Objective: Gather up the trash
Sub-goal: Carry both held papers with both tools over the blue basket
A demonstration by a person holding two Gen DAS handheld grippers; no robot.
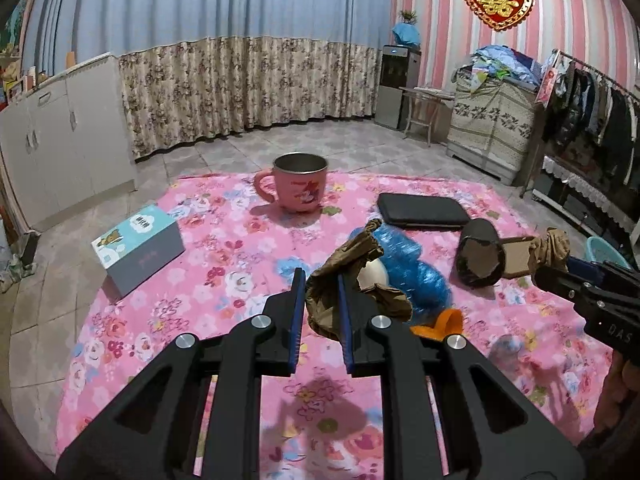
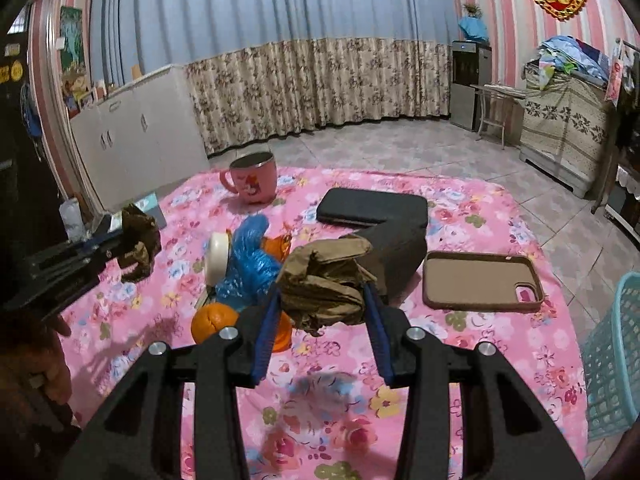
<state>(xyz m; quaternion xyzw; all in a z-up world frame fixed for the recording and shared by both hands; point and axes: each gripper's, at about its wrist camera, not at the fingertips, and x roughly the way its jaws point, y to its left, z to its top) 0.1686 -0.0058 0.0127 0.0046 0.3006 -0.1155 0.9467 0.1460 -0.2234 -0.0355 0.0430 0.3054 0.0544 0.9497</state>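
- Left gripper (image 1: 320, 300): closed on one brown paper wad (image 1: 348, 280), held above the floral tabletop (image 1: 200, 280).
- Right gripper (image 2: 322, 312): clamped on a second paper wad (image 2: 324, 280).
- Risk: loosely crumpled paper may slip free on the way to the blue basket (image 2: 616, 360).
- Remaining: one blue plastic bag (image 2: 252, 256), two orange peels (image 2: 212, 320).
- Non-trash: one mug (image 1: 298, 184), one phone case (image 2: 480, 280).

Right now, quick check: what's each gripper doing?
Left gripper: closed on a crumpled brown paper wad.
Right gripper: closed on another crumpled brown paper wad.
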